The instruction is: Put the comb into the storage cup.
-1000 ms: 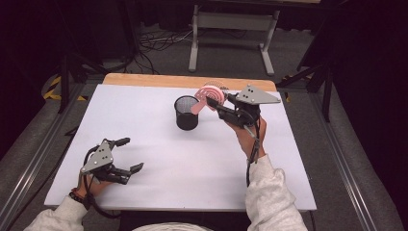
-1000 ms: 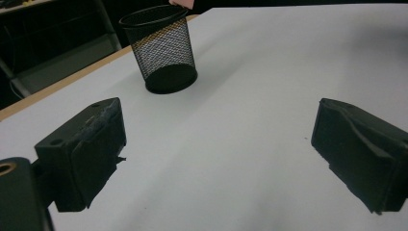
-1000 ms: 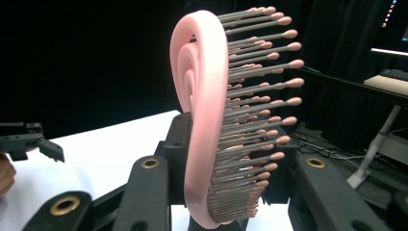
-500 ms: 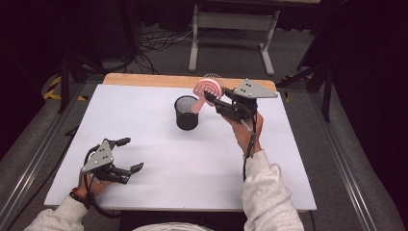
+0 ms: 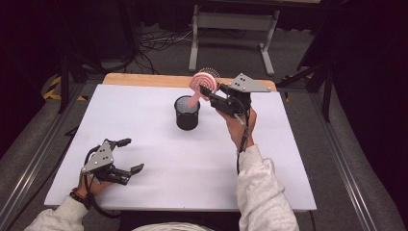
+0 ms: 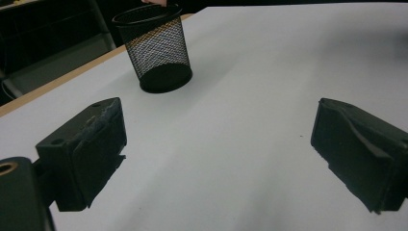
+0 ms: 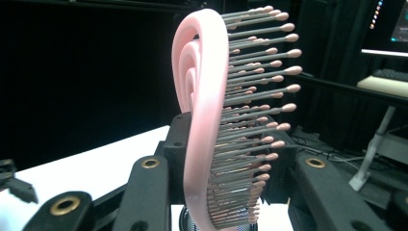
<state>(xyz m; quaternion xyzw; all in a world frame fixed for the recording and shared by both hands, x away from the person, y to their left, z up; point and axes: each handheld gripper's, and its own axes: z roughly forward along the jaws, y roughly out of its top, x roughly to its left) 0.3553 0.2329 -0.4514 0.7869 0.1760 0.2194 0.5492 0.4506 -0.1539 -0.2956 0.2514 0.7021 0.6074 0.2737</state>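
1. The white table (image 5: 159,192) carries everything here; a strip of bare wood runs along its far edge, and the black mesh cup serves below as the landmark for every place.

2. The person's right forearm, in a pale sleeve (image 5: 262,192), comes up from the near edge on the cup's right side; the left sleeve sits at the near left corner, well apart from the cup.

3. The right gripper (image 5: 215,92) hangs in the air just right of the cup and above its rim, its jaws pointing toward the cup. They are clamped on the pink hairbrush.

4. The left gripper (image 5: 126,155) rests low over the table, well to the near left of the cup. Its jaws stand wide apart with nothing between them; in the left gripper view bare tabletop shows between the two black pads (image 6: 91,144).

5. The black mesh cup (image 5: 187,112) stands upright near the middle of the table's far half.

6. The pink hairbrush (image 5: 203,83) is held above and just right of the cup's rim, tilted so that its handle slants down into the cup's mouth. In the right gripper view its head stands edge-on between the jaws, bristles with pale tips pointing right.
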